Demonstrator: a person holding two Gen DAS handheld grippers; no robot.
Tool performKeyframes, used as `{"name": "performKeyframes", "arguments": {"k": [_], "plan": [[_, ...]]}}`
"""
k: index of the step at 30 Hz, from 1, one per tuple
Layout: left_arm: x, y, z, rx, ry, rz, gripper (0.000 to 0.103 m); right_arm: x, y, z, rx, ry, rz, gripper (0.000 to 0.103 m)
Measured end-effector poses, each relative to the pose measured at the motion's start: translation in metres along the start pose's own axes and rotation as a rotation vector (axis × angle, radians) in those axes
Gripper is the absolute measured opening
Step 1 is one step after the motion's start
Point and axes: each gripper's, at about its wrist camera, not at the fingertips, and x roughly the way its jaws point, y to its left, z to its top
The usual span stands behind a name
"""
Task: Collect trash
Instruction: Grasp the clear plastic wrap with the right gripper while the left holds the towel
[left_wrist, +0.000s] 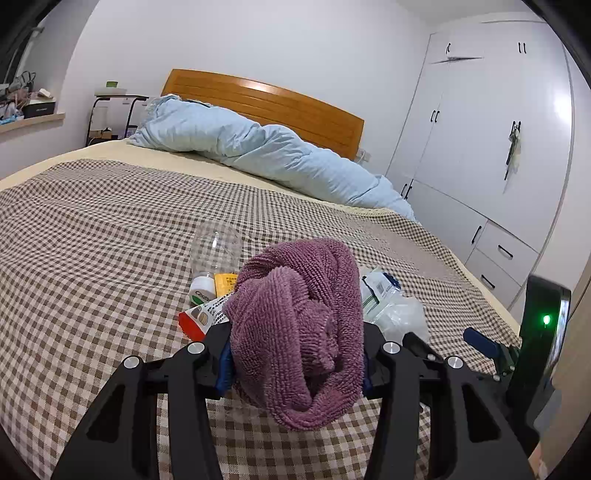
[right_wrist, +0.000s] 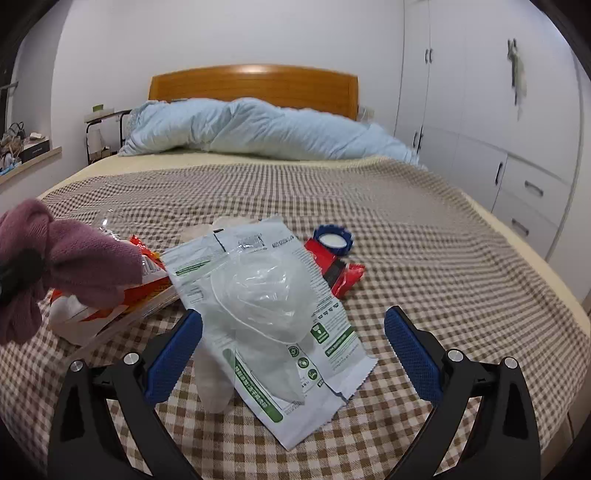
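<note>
Left wrist view: left gripper (left_wrist: 297, 363) clamped on a crumpled mauve terry-cloth towel (left_wrist: 301, 325), cloth bulging up and drooping over the near edge of the fingers; bundle blocks much of the trash behind.

Right wrist view: right gripper (right_wrist: 293, 350) spread wide, nothing between its blue textured pads (right_wrist: 173, 354), poised low over the brown-and-cream checked bedspread (right_wrist: 424, 229).

Trash, centre: white and green printed plastic pouch (right_wrist: 295, 362) lying flat between the open fingers, a crinkled clear plastic film (right_wrist: 266, 295) resting on top of it, a pale translucent glove-like piece (right_wrist: 214, 380) just beside the left pad.

Trash, far right: blue ribbed bottle cap with white liner (right_wrist: 333, 240) touching a red snack wrapper (right_wrist: 341, 275), beyond the pouch.

Trash, left: orange and white snack bag (right_wrist: 122, 295) partly under the towel; clear empty plastic bottle with white cap (left_wrist: 214, 254) farther off, seen past the towel.

Step in hand (judged): right claw lining up on the pouch and film.

Method advised: lower until both pads straddle the pouch across its narrow width; pinch where film overlaps pouch to lift both together; close slowly, since thin plastic slides flat on cloth.

Risks: snagging the bedspread weave; film slipping free; glove-like piece left behind.

Left side: hold towel clear and raised so it does not drape over the orange bag.

Receptacle: none visible in either view.
</note>
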Motion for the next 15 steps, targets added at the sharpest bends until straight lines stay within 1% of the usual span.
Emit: {"name": "performKeyframes", "arguments": {"k": [3,6,8,9,10,11,12,13,14,15], "plan": [[0.002,0.000,-0.003,-0.011,0.012,-0.002,0.047,0.005,0.003,0.004,-0.014,0.003,0.019,0.095],[0.003,-0.002,-0.004,-0.008,0.016,-0.003,0.047,0.013,0.010,0.003,-0.060,0.006,0.003,0.095],[0.003,-0.002,-0.005,-0.003,0.017,-0.003,0.047,0.018,0.010,0.000,-0.059,0.019,0.047,0.095],[0.004,-0.002,-0.004,-0.001,0.018,-0.002,0.047,0.019,0.008,-0.001,-0.055,0.023,0.065,0.092],[0.004,-0.001,-0.004,-0.001,0.019,-0.003,0.047,0.019,0.007,-0.001,-0.051,0.025,0.077,0.083],[0.004,-0.001,-0.004,-0.002,0.022,-0.003,0.047,0.020,0.005,-0.001,-0.045,0.032,0.083,0.049],[0.004,-0.001,-0.005,-0.004,0.024,-0.002,0.047,0.023,0.003,-0.002,-0.036,0.049,0.084,0.042],[0.005,0.000,-0.005,-0.006,0.027,-0.002,0.047,0.025,0.002,-0.003,-0.035,0.067,0.111,0.041],[0.005,0.001,-0.005,-0.007,0.031,-0.001,0.047,0.027,0.000,-0.005,-0.037,0.085,0.131,0.035],[0.006,0.001,-0.006,-0.009,0.033,-0.001,0.047,0.027,-0.001,-0.005,-0.034,0.085,0.118,0.026]]}}
